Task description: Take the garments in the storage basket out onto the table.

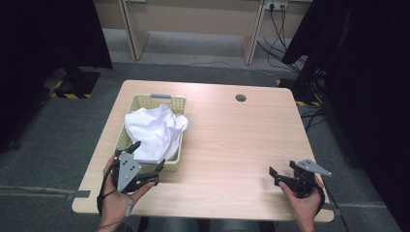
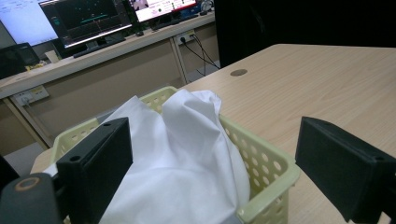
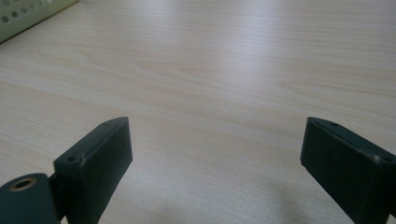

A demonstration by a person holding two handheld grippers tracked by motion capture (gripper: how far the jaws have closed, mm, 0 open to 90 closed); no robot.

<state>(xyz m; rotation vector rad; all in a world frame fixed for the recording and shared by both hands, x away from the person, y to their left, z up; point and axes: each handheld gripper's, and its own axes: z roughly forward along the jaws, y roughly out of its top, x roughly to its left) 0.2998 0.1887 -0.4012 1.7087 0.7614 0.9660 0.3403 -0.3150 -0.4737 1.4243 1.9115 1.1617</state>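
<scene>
Left gripper (image 1: 147, 155) held in the left hand (image 1: 116, 191) at the near left, fingers (image 2: 100, 158) spread wide, pointing forward and away. Right gripper (image 1: 283, 171) held in the right hand (image 1: 302, 198) at the near right, fingers (image 3: 98, 161) likewise wide apart, aimed leftward, nothing between them.

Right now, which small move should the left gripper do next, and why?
Probably ease the left gripper forward and down onto the white cloth: its jaws stand open at the near rim of the basket, holding nothing, and the cloth lies heaped just ahead.
</scene>
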